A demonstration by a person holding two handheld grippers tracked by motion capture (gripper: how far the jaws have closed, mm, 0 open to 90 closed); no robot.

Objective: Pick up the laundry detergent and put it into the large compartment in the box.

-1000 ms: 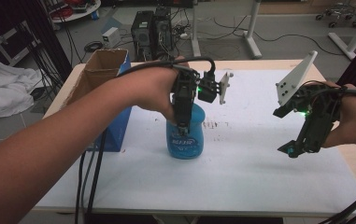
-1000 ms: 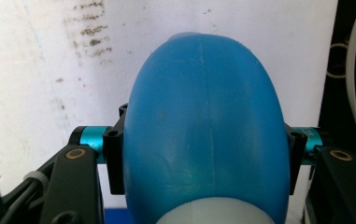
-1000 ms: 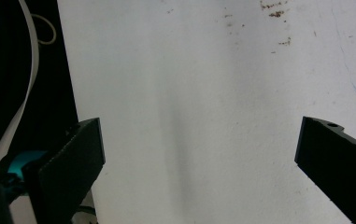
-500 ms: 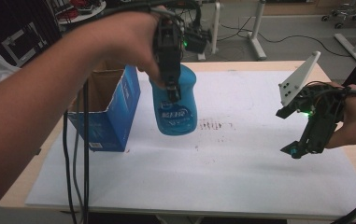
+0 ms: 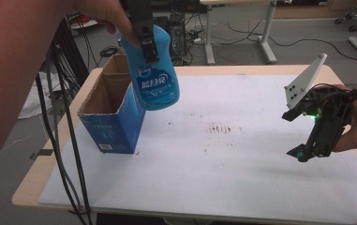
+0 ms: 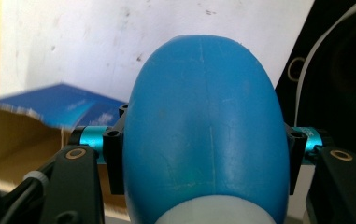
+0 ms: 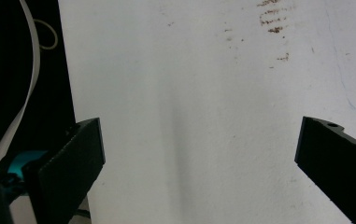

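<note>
A blue plastic bottle (image 5: 153, 77) with white lettering hangs in the air, high over the table's left part. My left gripper (image 5: 148, 47) is shut on its upper part from above. In the left gripper view the bottle (image 6: 203, 121) sits between both jaws, pressed on each side. Below and left of it stands an open blue cardboard box (image 5: 113, 115), with the bottle's lower end above the box's right edge. My right gripper (image 5: 303, 153) hovers over the table's right side, open. Nothing lies between its jaws (image 7: 199, 163), which point at the white sheet.
A white sheet (image 5: 241, 168) covers the wooden table (image 5: 35, 185); brown smudges (image 5: 220, 127) mark its middle. Black cables (image 5: 66, 140) hang down past the table's left edge. Desks, wires and gear stand on the floor behind.
My left gripper has lifted the bottle off the sheet and carried it up and left, to above the box's right edge. The right gripper has stayed put.
</note>
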